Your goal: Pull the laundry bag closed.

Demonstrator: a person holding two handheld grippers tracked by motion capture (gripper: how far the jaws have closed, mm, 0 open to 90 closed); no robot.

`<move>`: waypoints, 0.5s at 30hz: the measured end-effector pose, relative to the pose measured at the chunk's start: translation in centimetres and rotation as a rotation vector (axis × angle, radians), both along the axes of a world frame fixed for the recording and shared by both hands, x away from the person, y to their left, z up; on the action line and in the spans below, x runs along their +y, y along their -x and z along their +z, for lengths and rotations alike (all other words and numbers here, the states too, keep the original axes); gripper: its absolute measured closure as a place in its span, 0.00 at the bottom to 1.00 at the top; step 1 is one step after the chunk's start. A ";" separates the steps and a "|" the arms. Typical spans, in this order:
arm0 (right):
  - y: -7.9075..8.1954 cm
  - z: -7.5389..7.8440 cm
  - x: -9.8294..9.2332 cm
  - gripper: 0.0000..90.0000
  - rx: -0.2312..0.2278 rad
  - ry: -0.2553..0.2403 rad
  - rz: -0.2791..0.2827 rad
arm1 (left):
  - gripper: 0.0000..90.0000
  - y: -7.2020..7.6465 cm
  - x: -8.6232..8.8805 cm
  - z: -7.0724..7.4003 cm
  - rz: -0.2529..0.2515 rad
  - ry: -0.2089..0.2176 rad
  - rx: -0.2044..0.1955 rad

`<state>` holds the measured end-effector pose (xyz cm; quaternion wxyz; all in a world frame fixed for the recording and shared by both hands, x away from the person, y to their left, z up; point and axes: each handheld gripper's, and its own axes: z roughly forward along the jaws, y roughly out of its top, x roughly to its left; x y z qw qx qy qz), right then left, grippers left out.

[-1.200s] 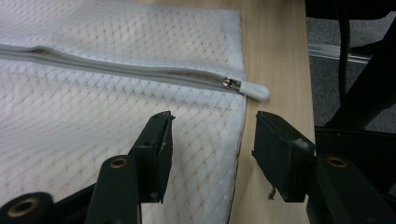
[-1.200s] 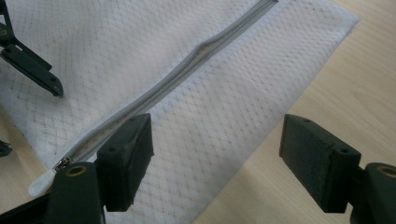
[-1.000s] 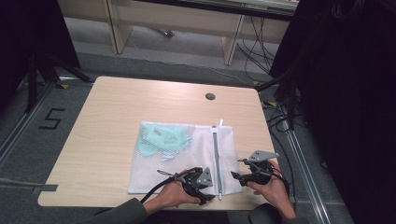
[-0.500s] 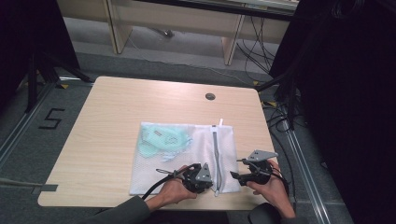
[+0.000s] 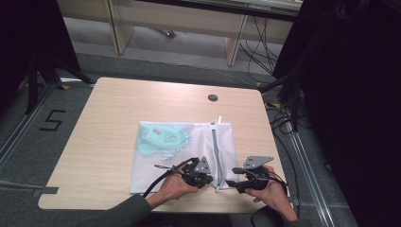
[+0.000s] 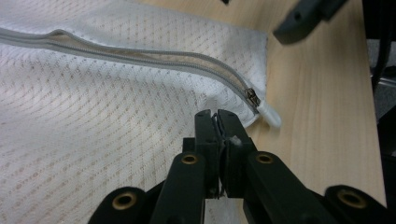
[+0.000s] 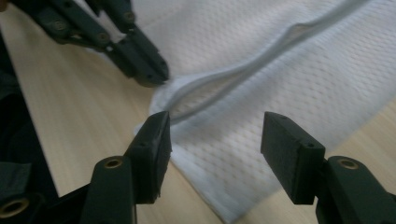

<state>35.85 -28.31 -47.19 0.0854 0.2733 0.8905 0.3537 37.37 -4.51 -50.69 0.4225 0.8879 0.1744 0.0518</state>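
Pinching mesh laundry bag (image 6: 116,116) at table's near edge with clamped left gripper (image 6: 216,116); right gripper (image 7: 212,135) hovering spread over zipper (image 7: 233,70) corner; risking thin mesh slipping free, bunching.

Even, soft light falls on the worktop (image 5: 113,123); frame edges sink into darkness. Both claw views are blurred up close.

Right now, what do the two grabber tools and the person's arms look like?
Both grippers, left and right, are black with flat blocky jaws, brass-coloured rivets and a grey three-cornered plate on top. A black cable trails from the left one. The person wears a dark grey sleeve.
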 end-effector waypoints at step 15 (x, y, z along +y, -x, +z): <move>0.0 -0.2 1.6 0.54 -0.042 0.045 0.059 | 0.97 -1.7 -0.4 1.2 0.079 0.103 0.047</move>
